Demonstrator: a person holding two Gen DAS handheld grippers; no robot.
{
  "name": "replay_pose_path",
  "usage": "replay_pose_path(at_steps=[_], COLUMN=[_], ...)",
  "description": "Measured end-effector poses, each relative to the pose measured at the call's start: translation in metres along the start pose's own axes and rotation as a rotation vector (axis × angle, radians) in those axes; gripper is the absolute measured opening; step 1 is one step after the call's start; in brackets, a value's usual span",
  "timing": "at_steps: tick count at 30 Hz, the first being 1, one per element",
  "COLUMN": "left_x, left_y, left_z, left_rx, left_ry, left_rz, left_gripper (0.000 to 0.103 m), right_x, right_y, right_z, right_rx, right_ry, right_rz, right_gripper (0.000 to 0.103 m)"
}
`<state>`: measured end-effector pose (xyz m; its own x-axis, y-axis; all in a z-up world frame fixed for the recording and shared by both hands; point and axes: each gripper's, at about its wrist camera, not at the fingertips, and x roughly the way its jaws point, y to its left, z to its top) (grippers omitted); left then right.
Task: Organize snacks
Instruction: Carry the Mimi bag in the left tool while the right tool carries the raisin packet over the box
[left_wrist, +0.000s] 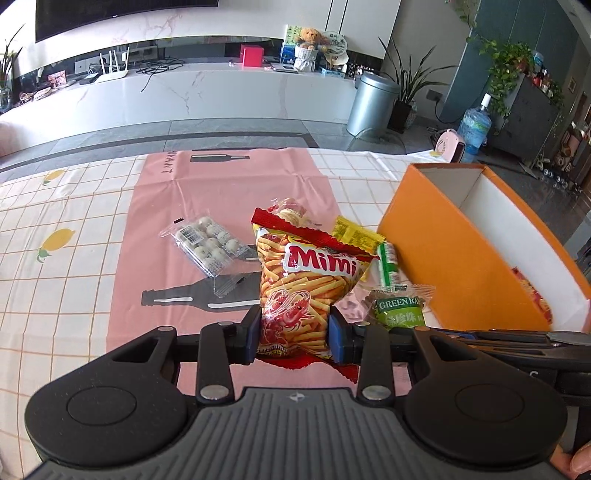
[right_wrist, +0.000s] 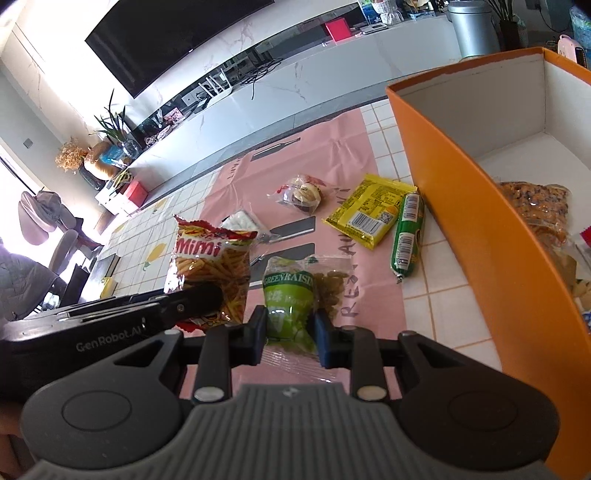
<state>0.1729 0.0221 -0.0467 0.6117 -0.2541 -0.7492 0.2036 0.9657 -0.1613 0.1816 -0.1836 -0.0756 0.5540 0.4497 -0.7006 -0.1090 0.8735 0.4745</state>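
L gripper (left_wrist: 294, 334): pads clamped on lower part of red chip bag (left_wrist: 308, 280), bag upright, raised off the tablecloth (left_wrist: 74, 266); R gripper (right_wrist: 289, 338): pads clamped on green raisin pack (right_wrist: 291, 295), also clear of the cloth, just right of the chip bag; the two grippers sit side by side, L one's black body visible at left edge of R view. Mid-table on pink mat (left_wrist: 221, 192): clear tray of white balls (left_wrist: 208, 245) left; green sausage stick (right_wrist: 408, 234) and yellow packet (right_wrist: 373, 210) right, touching each other, near the box wall; wrapped bun (right_wrist: 303, 194) further back. Orange box (left_wrist: 443, 258) at right, open top, white inside; brown snack bag (right_wrist: 535, 210) lying on its floor, other wrappers at its near end, too cut off to identify. Far: white TV bench (left_wrist: 221, 85), steel bin (left_wrist: 371, 103).
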Motion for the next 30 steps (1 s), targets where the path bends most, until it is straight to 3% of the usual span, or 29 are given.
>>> replay_pose_path(at_steps=[7,15,25,30], left_x=[-0.037,-0.047,-0.023,0.017], left_y=[-0.042,-0.086,-0.148,-0.175], left_z=[0.01,0.011,0.043,0.062], left_rx=[0.032,0.035,0.13,0.182], left_ry=[-0.042,-0.039,-0.009,0.076], left_rz=[-0.03,-0.077,-0.153,-0.198], left_gripper=[0.041,0.041,0.041,0.041], right_x=[-0.061,-0.12,-0.168,-0.16], right_y=[-0.004,-0.031,-0.092,-0.122], right_z=[0.002,0.002,0.033,0.053], right_rx=[-0.072,-0.14,-0.197,-0.215], right_ry=[-0.038,-0.077,-0.069,-0.03], right_rz=[-0.011,-0.095,-0.199,-0.228], right_gripper=[0.024,0.024,0.024,0.024])
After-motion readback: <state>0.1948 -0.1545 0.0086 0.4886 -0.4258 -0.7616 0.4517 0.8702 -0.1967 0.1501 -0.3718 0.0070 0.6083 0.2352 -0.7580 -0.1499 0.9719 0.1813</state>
